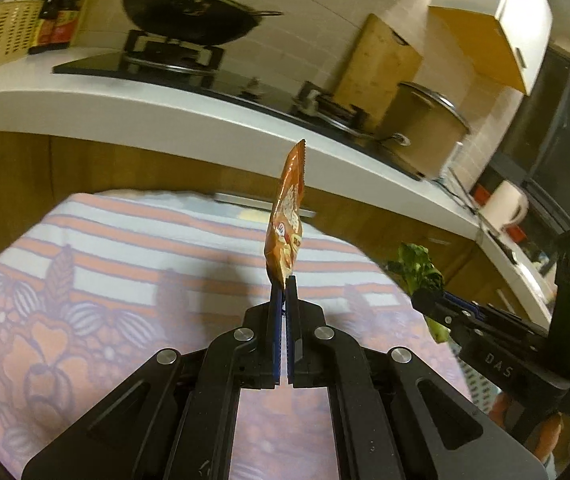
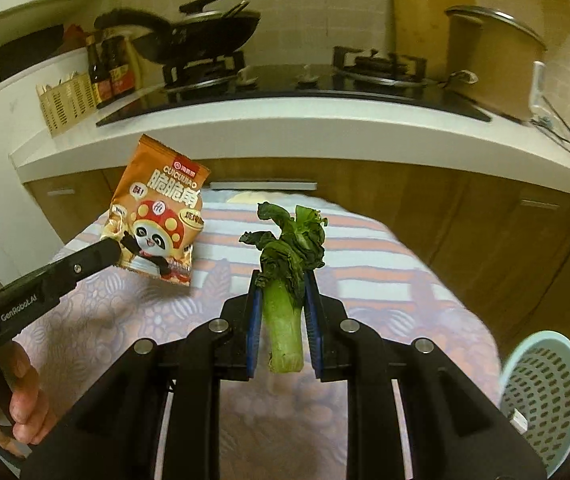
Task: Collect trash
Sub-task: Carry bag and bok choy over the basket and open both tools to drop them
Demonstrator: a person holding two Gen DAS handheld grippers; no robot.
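Note:
My left gripper (image 1: 284,285) is shut on an orange snack packet (image 1: 288,216), seen edge-on and held above the cloth-covered table (image 1: 125,264). The packet's printed face shows in the right wrist view (image 2: 157,216), pinched by the left gripper (image 2: 119,245). My right gripper (image 2: 283,280) is shut on a wilted green leafy vegetable (image 2: 285,280), stalk down between the blue pads (image 2: 254,320). The right gripper with the vegetable (image 1: 421,272) also shows at the right of the left wrist view.
A pale blue perforated basket (image 2: 541,392) stands low at the right of the table. Behind is a white counter (image 2: 325,128) with a black hob, a wok (image 2: 205,36), a lidded pot (image 2: 493,56), sauce bottles (image 2: 109,72) and a cutting board.

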